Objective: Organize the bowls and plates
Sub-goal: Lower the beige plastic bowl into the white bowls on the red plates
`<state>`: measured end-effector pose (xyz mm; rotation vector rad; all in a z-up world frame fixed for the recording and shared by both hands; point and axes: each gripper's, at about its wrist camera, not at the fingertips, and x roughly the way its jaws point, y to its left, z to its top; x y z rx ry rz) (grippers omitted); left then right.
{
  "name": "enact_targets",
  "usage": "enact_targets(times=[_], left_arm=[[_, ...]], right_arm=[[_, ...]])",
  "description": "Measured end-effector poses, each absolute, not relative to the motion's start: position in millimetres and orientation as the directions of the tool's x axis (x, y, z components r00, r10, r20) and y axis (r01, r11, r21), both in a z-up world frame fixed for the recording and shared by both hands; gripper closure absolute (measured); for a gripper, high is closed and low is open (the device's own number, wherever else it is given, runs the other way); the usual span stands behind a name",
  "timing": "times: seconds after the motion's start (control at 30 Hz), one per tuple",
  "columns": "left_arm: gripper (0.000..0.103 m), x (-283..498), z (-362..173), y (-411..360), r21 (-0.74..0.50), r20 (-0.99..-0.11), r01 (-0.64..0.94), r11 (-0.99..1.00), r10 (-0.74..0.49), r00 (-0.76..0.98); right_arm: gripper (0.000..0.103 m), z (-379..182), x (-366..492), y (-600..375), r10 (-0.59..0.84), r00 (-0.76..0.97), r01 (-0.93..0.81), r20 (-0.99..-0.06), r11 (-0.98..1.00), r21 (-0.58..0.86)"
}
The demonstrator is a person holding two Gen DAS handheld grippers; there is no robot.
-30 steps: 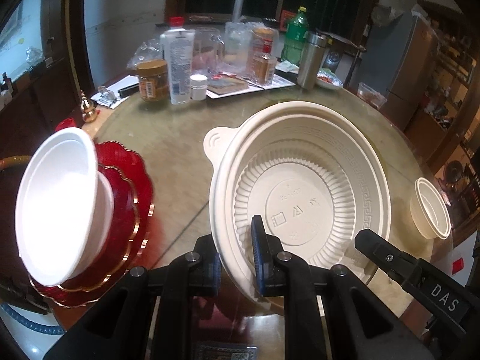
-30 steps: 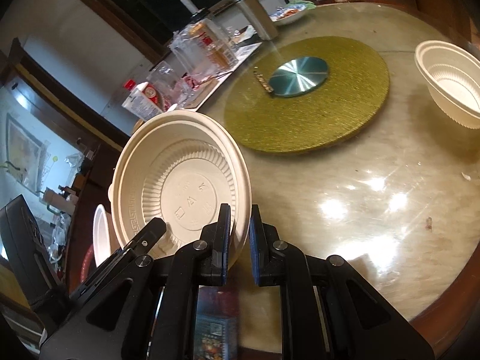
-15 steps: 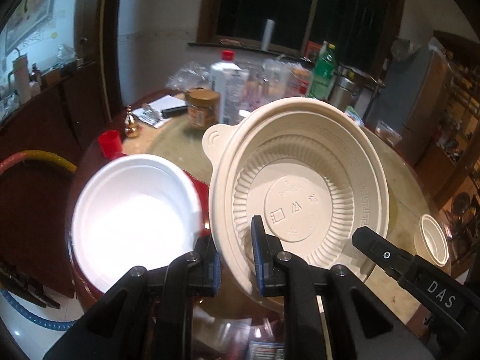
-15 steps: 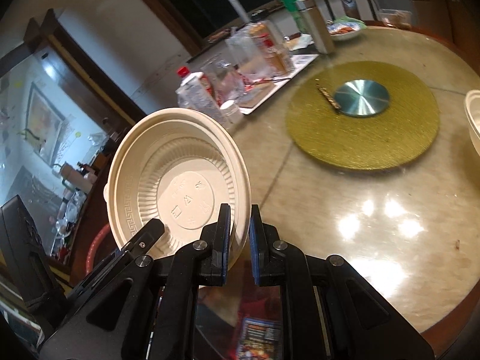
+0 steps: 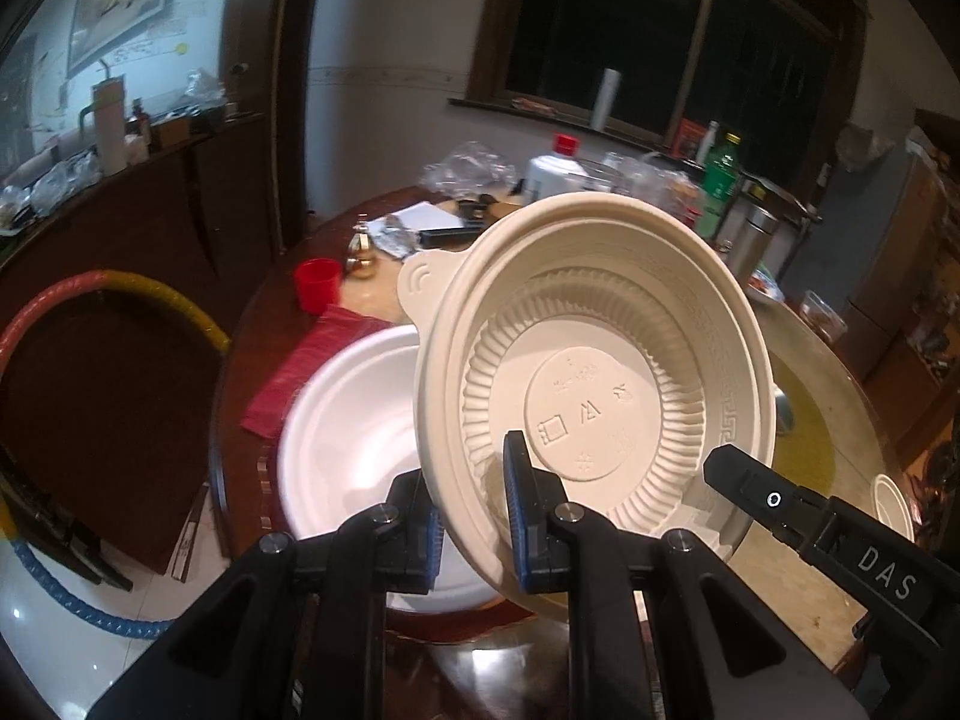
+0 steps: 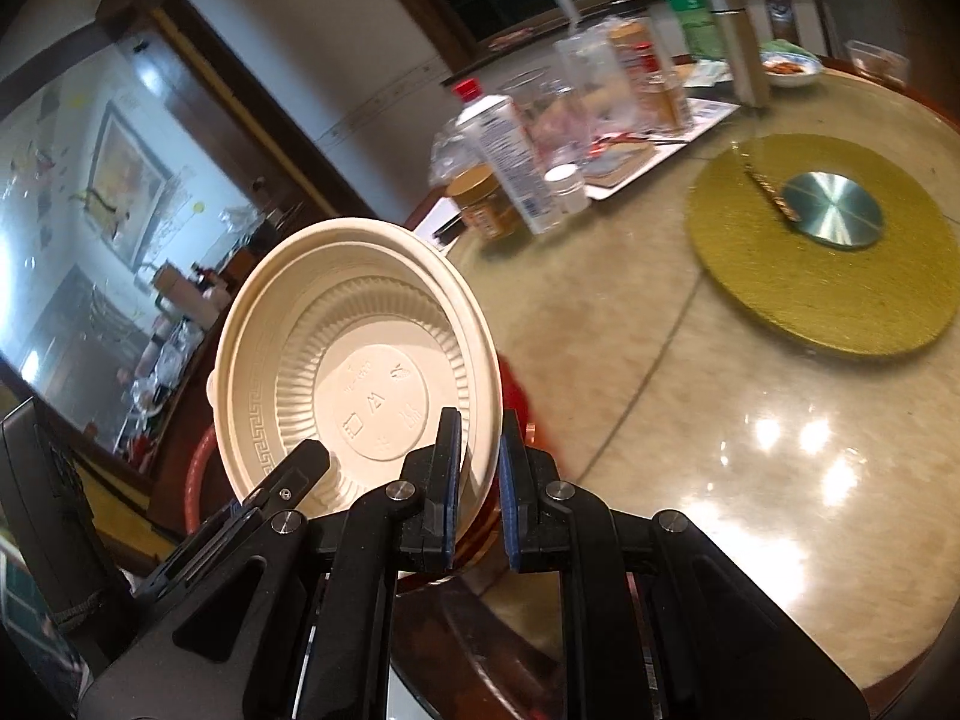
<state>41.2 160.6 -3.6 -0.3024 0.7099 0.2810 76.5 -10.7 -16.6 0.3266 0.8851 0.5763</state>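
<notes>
At the bottom of both wrist views, the left tongs (image 5: 474, 516) and right tongs (image 6: 480, 474) each clench the rim of one beige plastic bowl (image 5: 594, 384), ribbed inside with a key-pattern band (held tilted, off the table). Just behind it at lower left sits a smooth white bowl (image 5: 354, 438). The round table (image 6: 690, 396) is glossy, stone-like, with a woven gold mat (image 6: 840, 312) at upper right. Farther back: bottles, dark window.
</notes>
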Motion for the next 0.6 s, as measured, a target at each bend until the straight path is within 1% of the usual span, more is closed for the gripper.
enact_targets(times=[0.23, 0.6], left_arm=[[0.086, 36.5, -8.1, 185.1, -0.177, -0.689, -0.404, 0.897, 0.181, 0.702], [0.086, 33.6, -26.4, 206.1, -0.183, -0.731, -0.446, 0.876, 0.182, 0.657]], right_arm=[[0.092, -23.8, 82.3, 19.6, 0.614, 0.441, -0.370, -0.654, 0.789, 0.491], [0.092, -40.9, 89.5, 45.6, 0.606, 0.384, -0.381, -0.697, 0.791, 0.478]])
